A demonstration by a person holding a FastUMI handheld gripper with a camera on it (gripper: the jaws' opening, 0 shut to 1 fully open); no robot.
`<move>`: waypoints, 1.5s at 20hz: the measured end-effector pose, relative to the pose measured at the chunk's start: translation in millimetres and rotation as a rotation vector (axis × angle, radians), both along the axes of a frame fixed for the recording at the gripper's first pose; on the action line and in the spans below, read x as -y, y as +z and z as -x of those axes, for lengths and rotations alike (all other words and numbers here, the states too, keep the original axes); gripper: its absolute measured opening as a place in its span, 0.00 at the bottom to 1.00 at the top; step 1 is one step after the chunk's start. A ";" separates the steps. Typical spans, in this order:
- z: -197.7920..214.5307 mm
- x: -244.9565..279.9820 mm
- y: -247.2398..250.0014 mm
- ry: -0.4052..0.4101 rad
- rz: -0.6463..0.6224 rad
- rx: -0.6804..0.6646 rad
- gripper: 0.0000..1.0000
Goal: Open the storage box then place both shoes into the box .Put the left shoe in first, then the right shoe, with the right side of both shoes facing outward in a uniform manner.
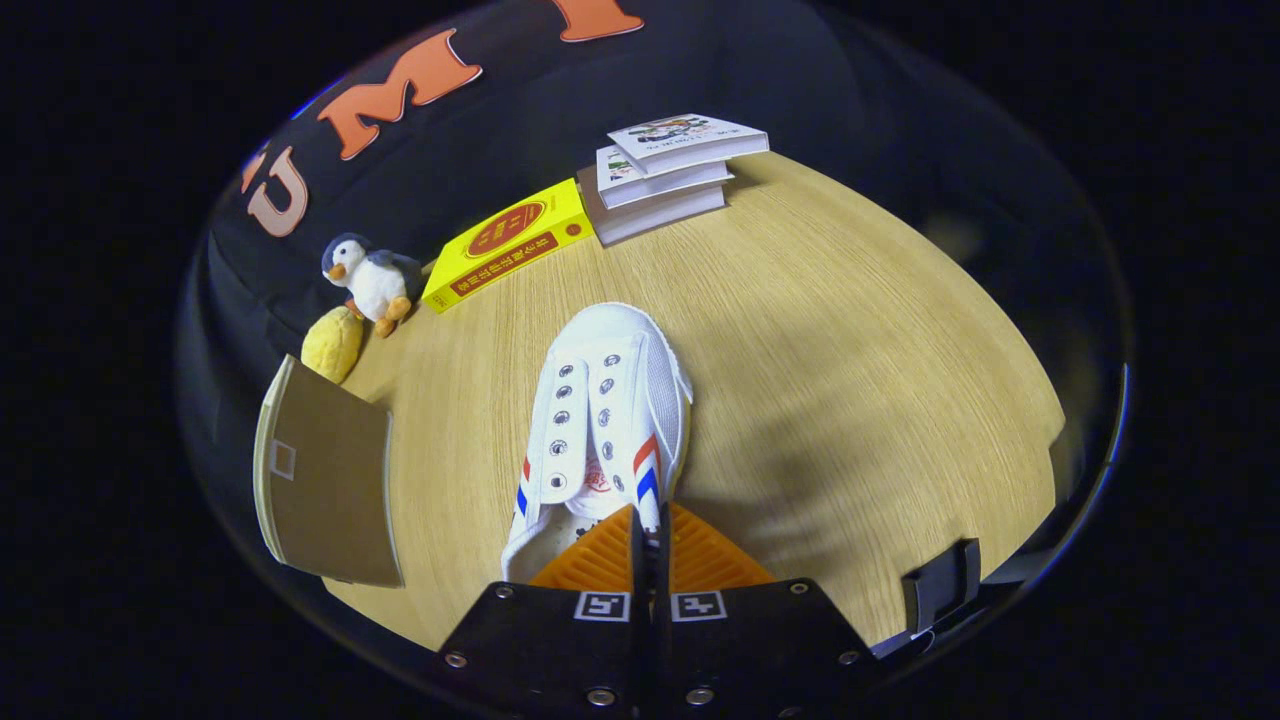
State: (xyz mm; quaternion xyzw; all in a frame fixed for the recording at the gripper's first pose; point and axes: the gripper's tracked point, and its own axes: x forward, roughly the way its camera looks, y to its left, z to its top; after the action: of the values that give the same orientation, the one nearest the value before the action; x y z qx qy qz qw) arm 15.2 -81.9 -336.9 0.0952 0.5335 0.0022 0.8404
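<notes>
A white canvas shoe (pixel 610 400) with red and blue stripes on its sides lies just ahead of my fingers, toe pointing away from me. My gripper (pixel 650 540) is shut on the shoe, with the rim of its opening near the heel pinched between the two fingers. I see its laceless eyelets and tongue from above. The shoe casts a broad shadow on the wooden table (pixel 850 330) to its right. Left of the shoe stands the brown storage box (pixel 330 480), of which a flat brown face with pale edges shows.
Beyond the box sit a yellow plush (pixel 332 343) and a toy penguin (pixel 370 280) by the black cloth wall. A yellow book (pixel 510 243) and a stack of three books (pixel 665 175) lie at the table's far edge.
</notes>
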 end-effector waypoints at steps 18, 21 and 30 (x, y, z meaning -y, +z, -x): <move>9.8 -191.2 132.6 0.135 -0.136 0.186 0.01; 16.4 -239.7 150.9 0.181 -0.163 0.210 0.00; 29.2 -341.4 139.1 0.282 -0.118 0.208 0.01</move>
State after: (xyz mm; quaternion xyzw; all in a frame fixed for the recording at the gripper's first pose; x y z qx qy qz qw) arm -14.0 259.6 -197.8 0.0679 0.4506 0.1612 0.8755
